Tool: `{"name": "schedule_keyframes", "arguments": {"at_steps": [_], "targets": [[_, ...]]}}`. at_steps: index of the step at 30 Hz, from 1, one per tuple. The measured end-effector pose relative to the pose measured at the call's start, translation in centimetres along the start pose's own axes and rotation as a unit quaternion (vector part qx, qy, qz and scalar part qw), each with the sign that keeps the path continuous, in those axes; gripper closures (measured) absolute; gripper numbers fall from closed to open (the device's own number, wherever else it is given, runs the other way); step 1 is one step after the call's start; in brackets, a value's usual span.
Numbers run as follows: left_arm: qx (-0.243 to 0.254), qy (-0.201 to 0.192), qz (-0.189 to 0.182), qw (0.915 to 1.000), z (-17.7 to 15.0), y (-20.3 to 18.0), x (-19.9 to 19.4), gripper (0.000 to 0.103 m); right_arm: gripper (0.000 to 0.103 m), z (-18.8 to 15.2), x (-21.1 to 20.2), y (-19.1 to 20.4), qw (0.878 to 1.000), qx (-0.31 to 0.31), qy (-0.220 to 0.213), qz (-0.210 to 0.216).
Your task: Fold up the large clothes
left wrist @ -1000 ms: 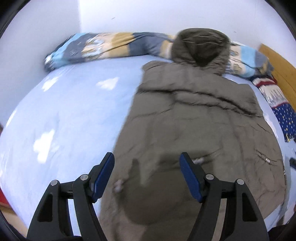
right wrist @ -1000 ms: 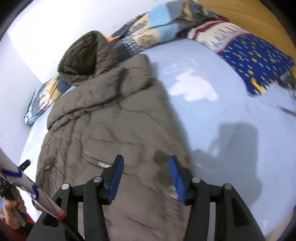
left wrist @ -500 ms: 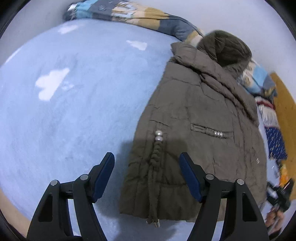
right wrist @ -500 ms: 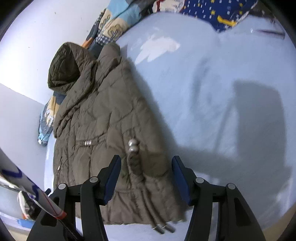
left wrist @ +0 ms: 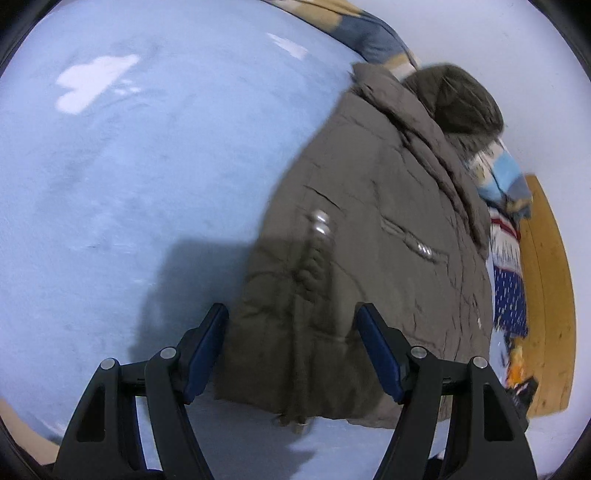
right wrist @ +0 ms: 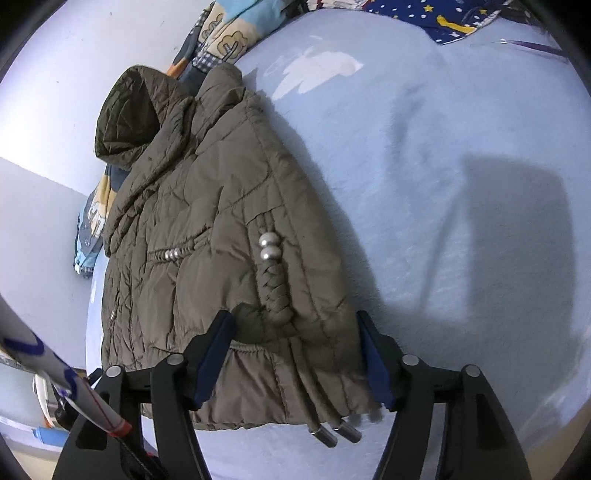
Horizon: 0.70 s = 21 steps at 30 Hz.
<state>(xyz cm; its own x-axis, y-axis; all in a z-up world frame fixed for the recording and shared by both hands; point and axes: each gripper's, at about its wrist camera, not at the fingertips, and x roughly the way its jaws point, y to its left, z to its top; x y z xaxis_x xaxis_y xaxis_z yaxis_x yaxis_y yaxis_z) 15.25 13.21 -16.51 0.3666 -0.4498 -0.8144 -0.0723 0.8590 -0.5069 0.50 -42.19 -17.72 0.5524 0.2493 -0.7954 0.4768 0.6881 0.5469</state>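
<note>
The jacket (right wrist: 207,236) lies flat on the bed (right wrist: 461,240), hood (right wrist: 129,118) toward the wall and hem toward the camera. Judging from its narrow outline, with no sleeve sticking out at either side, the lengthwise folds appear complete; the hem-to-hood fold is not yet done.

The left gripper (left wrist: 291,350) hangs over the hem's left corner, jaws wide, cloth below the gap but not pinched. The right gripper (right wrist: 295,354) stands over the hem's right corner; its jaws have just been opening and now straddle the hem without pressing on it. Neither gripper holds anything.

Surroundings:
- A patterned quilt (right wrist: 225,37) is bunched along the wall behind the hood and touches it.
- A dark blue starred cloth (right wrist: 443,18) lies at the bed's far edge, well apart from the jacket.
- Two drawstring ends with metal tips (right wrist: 336,435) trail past the hem and could be caught in a grasp.
- The bed surface on both sides of the jacket is bare.
</note>
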Motion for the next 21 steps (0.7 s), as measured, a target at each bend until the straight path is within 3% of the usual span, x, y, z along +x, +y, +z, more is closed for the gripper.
{"name": "schedule_keyframes", "arguments": {"at_steps": [2,3,4,5,7,10,14,21], "targets": [[0.031,-0.006,0.015,0.9994,-0.3,-1.3,0.5,0.054,0.026,-0.1,0.5,0.3,1.0,-0.008,0.004,-0.003],[0.051,-0.01,0.029,0.9983,-0.5,-2.0,0.7,0.058,0.027,-0.1,0.7,0.5,1.0,-0.013,0.006,-0.004],[0.061,-0.015,0.037,0.9973,-0.6,-2.4,0.7,0.066,0.04,-0.2,0.9,0.8,1.0,-0.023,0.006,-0.004],[0.077,-0.027,0.046,0.9956,-1.0,-3.2,0.5,0.074,0.068,-0.3,1.0,1.3,0.999,-0.038,0.002,0.0],[0.1,-0.039,0.053,0.9928,-1.4,-4.1,0.1,0.08,0.081,-0.6,0.5,2.0,0.998,-0.058,-0.008,0.013],[0.137,-0.062,0.078,0.9856,-2.4,-5.7,-0.6,0.083,0.086,-1.3,-0.8,3.3,0.995,-0.092,-0.033,-0.005],[0.152,-0.072,0.086,0.982,-3.8,-6.1,-1.4,0.084,0.088,-2.2,-2.2,5.0,0.99,-0.127,-0.06,-0.033],[0.161,-0.073,0.097,0.9794,-4.9,-5.8,-2.0,0.083,0.088,-3.4,-4.0,4.9,0.987,-0.137,-0.061,-0.056]]}}
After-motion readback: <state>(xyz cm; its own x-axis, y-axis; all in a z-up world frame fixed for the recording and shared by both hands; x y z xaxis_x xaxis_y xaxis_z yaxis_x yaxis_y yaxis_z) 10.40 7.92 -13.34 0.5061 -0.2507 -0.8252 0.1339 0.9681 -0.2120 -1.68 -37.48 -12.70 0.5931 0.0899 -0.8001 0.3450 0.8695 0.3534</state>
